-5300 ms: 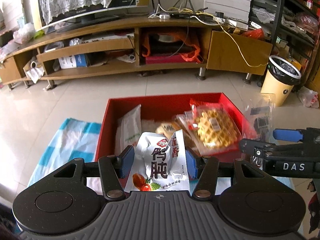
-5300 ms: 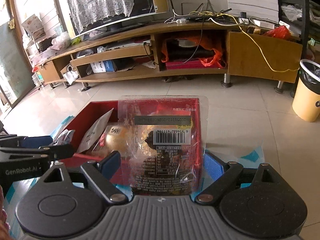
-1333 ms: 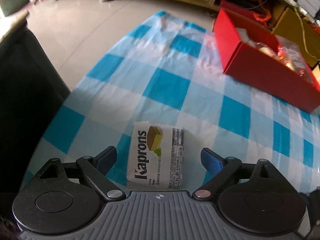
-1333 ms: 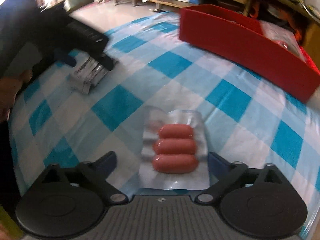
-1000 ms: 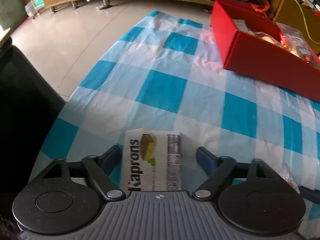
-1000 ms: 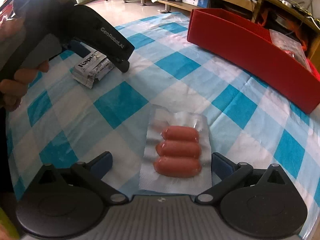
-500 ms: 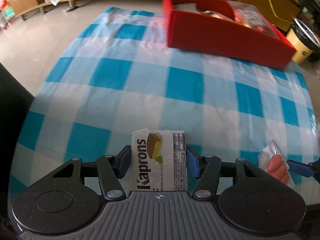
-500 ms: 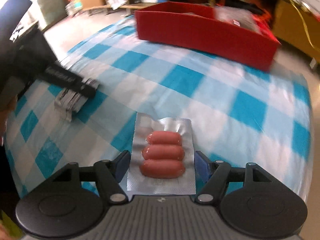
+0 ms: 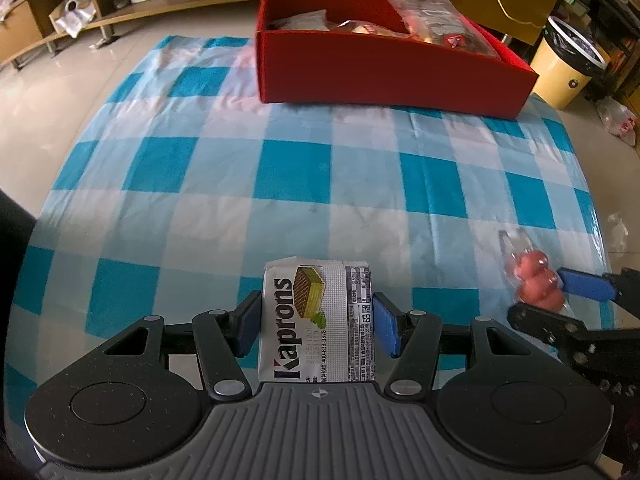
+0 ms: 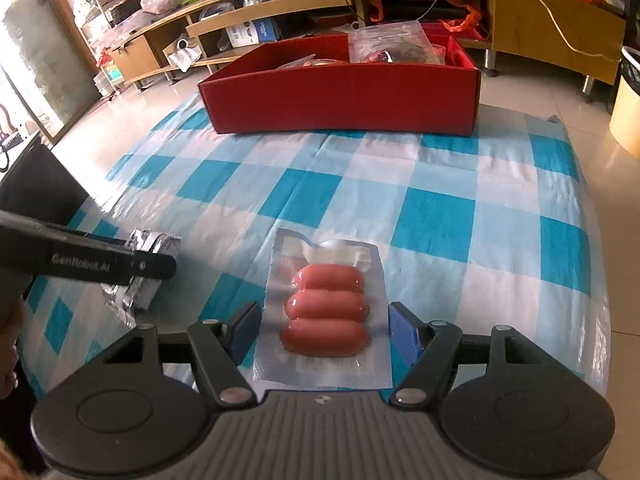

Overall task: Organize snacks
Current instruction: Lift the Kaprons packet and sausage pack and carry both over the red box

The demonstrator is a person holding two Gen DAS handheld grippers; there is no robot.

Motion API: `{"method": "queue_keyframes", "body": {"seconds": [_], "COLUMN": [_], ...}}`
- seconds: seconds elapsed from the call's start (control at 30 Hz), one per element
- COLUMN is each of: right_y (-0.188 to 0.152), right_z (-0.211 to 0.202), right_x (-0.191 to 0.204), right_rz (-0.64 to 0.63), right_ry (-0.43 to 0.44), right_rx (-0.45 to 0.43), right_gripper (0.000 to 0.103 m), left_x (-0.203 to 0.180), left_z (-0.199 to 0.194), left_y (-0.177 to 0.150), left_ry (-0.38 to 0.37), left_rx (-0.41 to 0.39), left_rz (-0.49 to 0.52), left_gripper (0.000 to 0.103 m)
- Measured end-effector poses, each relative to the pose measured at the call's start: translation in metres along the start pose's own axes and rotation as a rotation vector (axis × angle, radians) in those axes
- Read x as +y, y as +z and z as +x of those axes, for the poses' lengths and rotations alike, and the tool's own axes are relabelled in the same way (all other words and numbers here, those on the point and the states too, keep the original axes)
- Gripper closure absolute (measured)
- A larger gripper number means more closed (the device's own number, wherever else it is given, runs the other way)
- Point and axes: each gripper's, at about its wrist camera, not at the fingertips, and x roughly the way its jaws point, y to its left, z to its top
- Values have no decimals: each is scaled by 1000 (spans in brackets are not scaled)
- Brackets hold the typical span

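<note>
My left gripper (image 9: pixel 316 326) is shut on a silver Kaprons wafer pack (image 9: pixel 318 320) and holds it over the near part of the blue-checked cloth (image 9: pixel 280 168). My right gripper (image 10: pixel 325 330) is shut on a clear pack of three pink sausages (image 10: pixel 326 308), which also shows in the left wrist view (image 9: pixel 534 276) at the right. The red snack box (image 9: pixel 384 60) stands at the far end of the cloth, several packets inside; it also shows in the right wrist view (image 10: pixel 344 92). The left gripper with its wafer pack (image 10: pixel 138 280) appears at the left of the right wrist view.
A yellow waste bin (image 9: pixel 564 68) stands on the floor right of the box. A long wooden TV cabinet (image 10: pixel 280 12) runs along the back. A dark chair or seat edge (image 10: pixel 36 188) is at the table's left.
Both grippers closed on their packs, the left on the wafers and the right on the sausages, and lifted and turned toward the red box.
</note>
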Motion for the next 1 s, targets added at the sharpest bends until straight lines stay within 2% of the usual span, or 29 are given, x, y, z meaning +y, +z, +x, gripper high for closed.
{"method": "queue_keyframes", "body": {"seconds": [0.33,0.57,0.73,0.8,0.93,1.0], "right_y": [11,9,10,10,11,11], "right_z": [9,19,22,23,25,25], "right_x": [-11,-13,-8,-8,-5,-4], "right_rz": [32,12,-25,-27,-45,-51], "right_ry": [-27,-65,-79,-74,-79,-81], "right_rx": [-5,23,15,13,13,14], "right_gripper": [35,35,33,30,28,28], "left_x": [-9,-12,-15,-15,-14,-16], "left_z": [4,12,17,19,23,22], "left_y": [3,-1,-4,-4,-3,-4], "left_ry": [14,38,81,87,82,82], "left_rx": [-3,8,-5,-2,-3,-6], "left_rz": [28,49,77,73,62,69], "left_gripper": [38,36,23,14,11,15]}}
